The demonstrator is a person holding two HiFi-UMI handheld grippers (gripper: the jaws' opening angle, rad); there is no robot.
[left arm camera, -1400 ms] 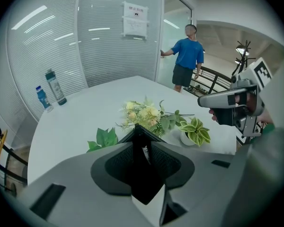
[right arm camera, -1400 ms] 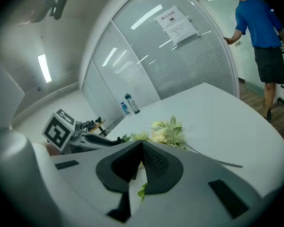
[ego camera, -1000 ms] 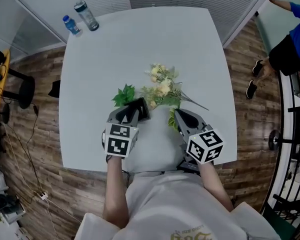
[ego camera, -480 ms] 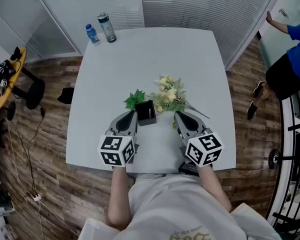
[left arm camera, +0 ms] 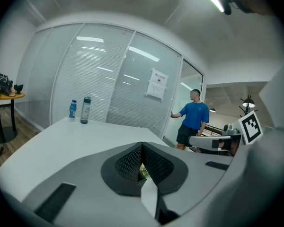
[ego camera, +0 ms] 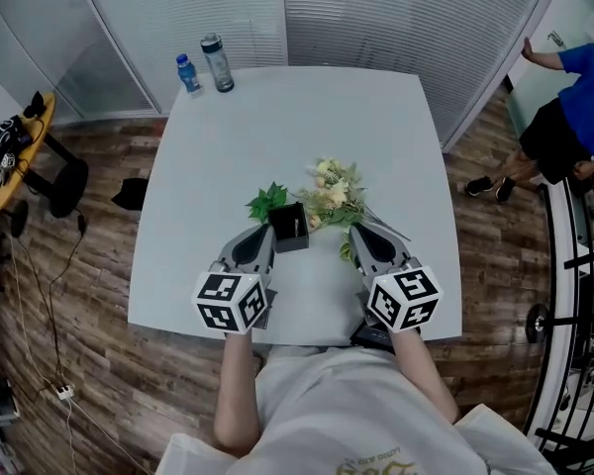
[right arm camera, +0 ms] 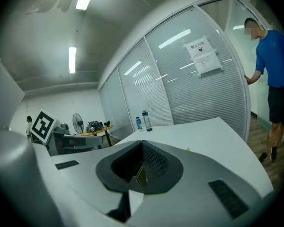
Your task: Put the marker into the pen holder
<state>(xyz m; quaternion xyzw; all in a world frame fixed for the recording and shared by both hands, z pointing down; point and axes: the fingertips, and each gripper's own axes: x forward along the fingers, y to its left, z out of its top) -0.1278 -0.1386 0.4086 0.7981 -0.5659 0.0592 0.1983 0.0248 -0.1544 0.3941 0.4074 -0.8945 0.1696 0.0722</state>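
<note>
From the head view, the white counter (ego camera: 208, 265) stretched away from the person, with the black pen holder (ego camera: 289, 228) standing near its front edge. A thin pale sliver showed inside the holder, too small for me to say whether it was the marker. The left gripper (ego camera: 264, 236) hovered with its tip just beside the holder's near left corner, and I could not tell whether they touched. The right gripper (ego camera: 357, 234) sat apart from the holder on the other side, beside a bunch of pale flowers (ego camera: 332, 191). A green leaf (ego camera: 266, 202) lay just behind the holder. Two bottles (ego camera: 216, 62) stood at the far corner of the counter.

In the left gripper view, the left gripper (left arm camera: 142, 150) had its dark ribbed fingers (left arm camera: 128, 165) clenched together, with nothing between them; only a slit of greenery showed through the seam. The bottles (left arm camera: 85, 109) stood across the counter (left arm camera: 61, 136), and a person in a blue shirt (left arm camera: 193, 119) stood by the glass wall.

In the right gripper view, the right gripper (right arm camera: 142, 149) was likewise clenched, fingers (right arm camera: 156, 167) pressed together with nothing grasped. The counter (right arm camera: 203, 134) ran ahead to the bottles (right arm camera: 145, 120), with the person in blue (right arm camera: 274, 70) at the right edge
</note>
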